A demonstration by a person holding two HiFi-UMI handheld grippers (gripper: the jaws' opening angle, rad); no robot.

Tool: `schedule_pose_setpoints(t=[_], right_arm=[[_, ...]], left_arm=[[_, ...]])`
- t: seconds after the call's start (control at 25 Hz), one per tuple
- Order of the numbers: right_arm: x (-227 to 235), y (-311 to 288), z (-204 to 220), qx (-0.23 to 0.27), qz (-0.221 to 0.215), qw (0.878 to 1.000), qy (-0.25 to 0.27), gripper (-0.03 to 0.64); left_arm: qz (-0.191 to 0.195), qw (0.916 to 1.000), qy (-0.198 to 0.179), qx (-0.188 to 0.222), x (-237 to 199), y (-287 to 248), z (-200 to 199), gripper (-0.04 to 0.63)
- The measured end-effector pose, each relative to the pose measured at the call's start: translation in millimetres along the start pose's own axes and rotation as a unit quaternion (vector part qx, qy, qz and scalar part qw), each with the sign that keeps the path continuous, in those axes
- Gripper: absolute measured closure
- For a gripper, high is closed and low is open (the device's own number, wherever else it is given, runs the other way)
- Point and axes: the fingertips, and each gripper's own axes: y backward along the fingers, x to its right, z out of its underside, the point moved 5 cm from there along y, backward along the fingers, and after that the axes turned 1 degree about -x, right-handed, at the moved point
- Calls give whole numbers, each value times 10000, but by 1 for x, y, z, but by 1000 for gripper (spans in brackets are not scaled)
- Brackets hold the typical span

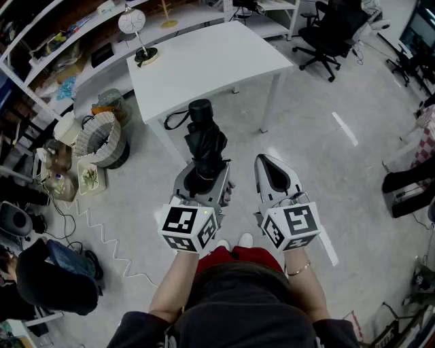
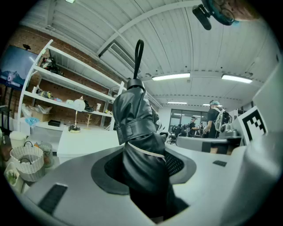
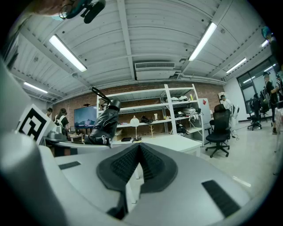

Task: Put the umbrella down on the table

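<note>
No word, brand or number can be read anywhere. The left gripper's cube (image 1: 189, 229) and the right gripper's cube (image 1: 292, 226) carry only black-and-white square marker patterns (codes, not letters). The round white disc on a stand (image 1: 132, 21) on the table (image 1: 217, 61) shows no legible figures. The wall screen (image 3: 85, 118) shows a picture without readable print.

Operator in dark short-sleeved top (image 1: 245, 302), red garment (image 1: 234, 257) below, white shoes (image 1: 234, 242), thin bracelet (image 1: 297, 271) on rt wrist. Pale grey left gripper (image 1: 204, 178) and right gripper (image 1: 266, 163), black ribbed pads (image 3: 154, 167), each w/ b&w marker cube (image 1: 188, 228).
</note>
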Motion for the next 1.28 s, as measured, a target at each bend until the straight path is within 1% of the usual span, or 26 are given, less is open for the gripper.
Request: schedule_pose_setpoints(t=[0.24, 0.48, 0.68, 1.0, 1.28], right_arm=[[17, -3, 7, -130, -16, 9999, 90, 602], [39, -6, 11, -225, -52, 9997, 54, 601], [65, -6, 4, -169, 2, 9999, 24, 601], [88, -4, -4, -145, -50, 9998, 99, 601], [107, -8, -19, 112, -20, 9999, 30, 601]], left_arm=[[-42, 10000, 21, -69, 3, -15, 4, 393], [-145, 9998, 75, -77, 4, -31, 3, 393], [-225, 9997, 85, -82, 15, -46, 4, 393], [-363, 9993, 43, -32, 21, -61, -4, 393], [-446, 9990, -14, 18, 19, -79, -17, 393]])
